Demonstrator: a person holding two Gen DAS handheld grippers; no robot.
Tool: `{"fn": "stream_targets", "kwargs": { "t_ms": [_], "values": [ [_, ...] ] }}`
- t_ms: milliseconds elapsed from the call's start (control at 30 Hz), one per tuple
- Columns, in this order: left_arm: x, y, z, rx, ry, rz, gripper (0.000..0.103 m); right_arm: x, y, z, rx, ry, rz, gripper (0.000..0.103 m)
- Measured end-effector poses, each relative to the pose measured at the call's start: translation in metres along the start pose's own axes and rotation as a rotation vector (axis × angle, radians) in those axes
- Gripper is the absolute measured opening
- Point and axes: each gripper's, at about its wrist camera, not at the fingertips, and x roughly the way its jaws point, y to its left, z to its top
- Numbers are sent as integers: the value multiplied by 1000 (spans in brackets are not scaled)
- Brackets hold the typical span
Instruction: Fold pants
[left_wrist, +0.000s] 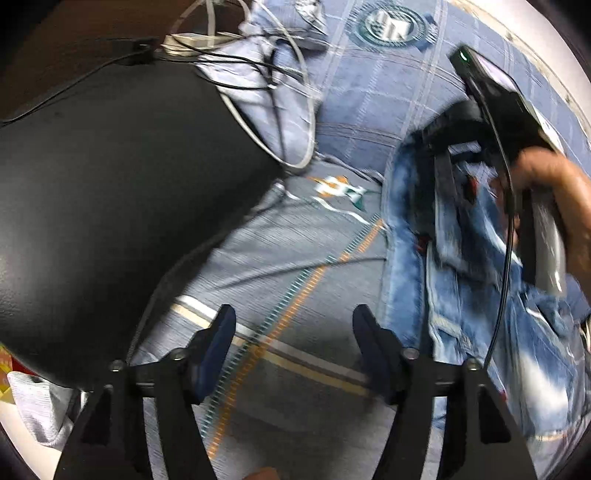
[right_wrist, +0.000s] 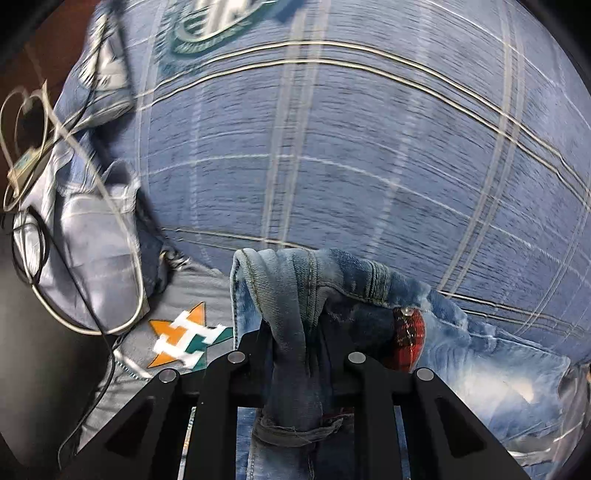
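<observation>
On the bedspread (right_wrist: 369, 147): jeans (right_wrist: 280, 295) at 6 o'clock
Right gripper (right_wrist: 295, 350): clamped on bunched jeans
Left gripper (left_wrist: 293, 332): jaws apart, nothing between

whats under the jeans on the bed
The light blue jeans lie on a blue plaid bedspread and partly on a grey cloth with an orange and teal star logo. The right gripper pinches a bunched fold. What lies beneath the denim is covered.
</observation>
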Motion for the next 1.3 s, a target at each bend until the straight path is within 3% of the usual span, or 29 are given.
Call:
{"fn": "stream_targets", "kwargs": {
  "t_ms": [67,167,300,400,500,667,733,833,867,967,1000,1067,1100,1200,1300],
  "values": [
    [2,1,-1,19,-2,37,69,-3,6,-15,11,-5,-13,43],
    [18,1,-1,49,39,76,74,-27,-13,-42,58,-37,33,53],
    [39,4,-13,50,123,108,75,-59,-26,-94,81,17,175,54],
    [33,1,-20,75,78,159,82,-75,-22,-148,55,67,239,55],
    [31,14,-27,12,85,145,99,-70,-2,-182,2,81,202,65],
    [24,18,-39,51,93,115,103,-43,14,-194,21,113,160,65],
    [18,20,-41,42,111,89,103,-30,22,-193,4,142,134,61],
    [3,32,-37,-44,69,17,103,-38,30,-187,5,146,132,40],
    [-4,37,-34,-66,40,11,103,-43,32,-187,8,150,152,35],
    [-23,48,-27,-103,-53,43,103,-55,39,-188,34,148,229,33],
    [-27,52,-25,-117,-77,56,103,-56,44,-189,56,158,355,23],
    [-32,61,-23,-138,-100,66,103,-58,58,-189,90,196,551,22],
    [-32,64,-22,-148,-103,57,103,-62,66,-189,93,182,591,22],
    [-34,68,-24,-163,-111,20,103,-80,65,-189,52,111,540,23],
    [-39,61,-27,-115,-145,-35,103,-109,17,-200,109,42,523,31]
  ]
}}
